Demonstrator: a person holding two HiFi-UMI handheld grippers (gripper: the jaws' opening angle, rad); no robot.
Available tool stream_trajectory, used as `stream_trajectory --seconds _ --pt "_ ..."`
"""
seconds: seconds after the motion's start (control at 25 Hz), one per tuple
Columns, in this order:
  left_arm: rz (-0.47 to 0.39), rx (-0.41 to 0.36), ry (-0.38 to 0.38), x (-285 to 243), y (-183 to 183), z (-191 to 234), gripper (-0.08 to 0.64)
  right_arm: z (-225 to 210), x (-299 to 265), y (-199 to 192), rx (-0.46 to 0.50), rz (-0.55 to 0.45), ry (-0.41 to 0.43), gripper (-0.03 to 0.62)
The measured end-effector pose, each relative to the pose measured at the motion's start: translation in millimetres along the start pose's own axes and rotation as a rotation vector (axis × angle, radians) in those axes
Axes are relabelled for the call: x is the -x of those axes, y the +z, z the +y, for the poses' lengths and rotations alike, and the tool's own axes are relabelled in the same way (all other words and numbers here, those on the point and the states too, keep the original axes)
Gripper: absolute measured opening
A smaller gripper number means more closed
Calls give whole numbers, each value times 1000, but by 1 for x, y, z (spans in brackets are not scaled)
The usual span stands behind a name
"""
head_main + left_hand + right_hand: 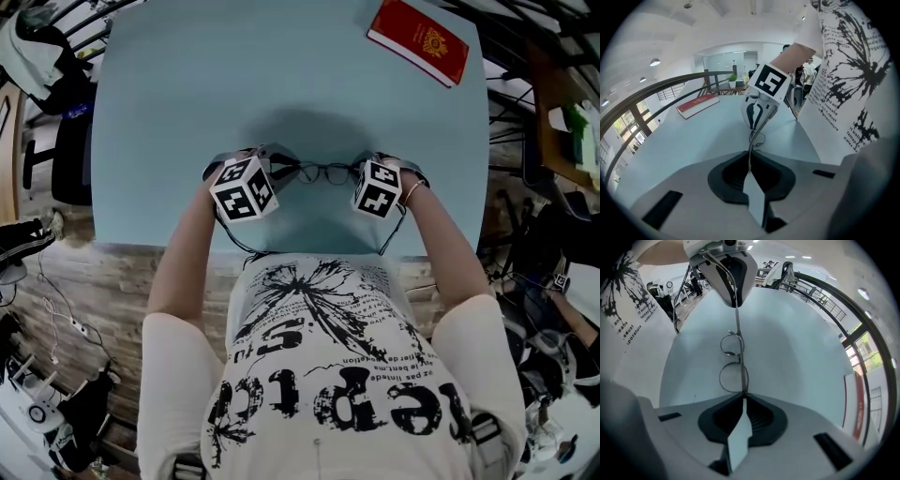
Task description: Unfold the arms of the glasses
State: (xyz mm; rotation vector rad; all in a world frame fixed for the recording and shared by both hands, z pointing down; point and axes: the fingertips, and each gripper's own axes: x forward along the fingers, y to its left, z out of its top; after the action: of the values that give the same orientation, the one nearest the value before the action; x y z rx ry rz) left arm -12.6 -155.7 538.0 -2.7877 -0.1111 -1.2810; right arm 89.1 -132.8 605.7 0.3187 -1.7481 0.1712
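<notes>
- Left gripper (pixel 750 171): jaws clenched on a thin metal piece at one end of the glasses (pixel 740 363). I can't tell whether that piece is an arm or the rim end.
- Right gripper (pixel 742 397): jaws pinched together on the other end of the glasses, just past the nearer lens.
- The glasses are strung between your two grippers. In the right gripper view, both round lenses sit in a line that runs from its jaws straight to the left gripper's tips.
- A straight thin bar runs alongside both lenses, touching the frame along that whole line. I can't tell if it's a folded arm.
- In the head view the glasses sit side to side over the near half of the table (pixel 187 112), close in front of your chest.
- I can't tell from any view whether they touch the top.
- Both grippers point steeply down and toward each other, marker cubes facing up at the head camera. The left one is tilted more.
- Book (pixel 418 41): red, lying flat at the far right corner of the table — well apart from the glasses and both grippers.
</notes>
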Motion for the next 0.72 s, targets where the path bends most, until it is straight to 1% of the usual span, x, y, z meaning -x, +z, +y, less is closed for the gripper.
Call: stream_trajectory --seconds 0.28,0.44,0.48,0.52,0.56,0.6,0.72 --pt "-14 23 3 2 -14 0 28 -3 3 1 -50 -9 5 35" --pt "-20 8 6 2 -10 -2 26 -1 3 1 -67 16 8 40" --pt "-19 -1 4 2 -9 -3 28 0 4 2 -71 18 11 61" --pt "-20 -8 1 2 -9 -5 26 1 5 3 -72 15 13 122" --pt "-24 -13 -2 2 -8 -6 28 3 8 6 -70 8 15 146" --pt "-29 -15 -4 2 -8 -7 28 5 10 9 -66 0 15 156" --pt "-41 -21 -2 3 -8 -9 26 8 14 29 -29 -34 6 159"
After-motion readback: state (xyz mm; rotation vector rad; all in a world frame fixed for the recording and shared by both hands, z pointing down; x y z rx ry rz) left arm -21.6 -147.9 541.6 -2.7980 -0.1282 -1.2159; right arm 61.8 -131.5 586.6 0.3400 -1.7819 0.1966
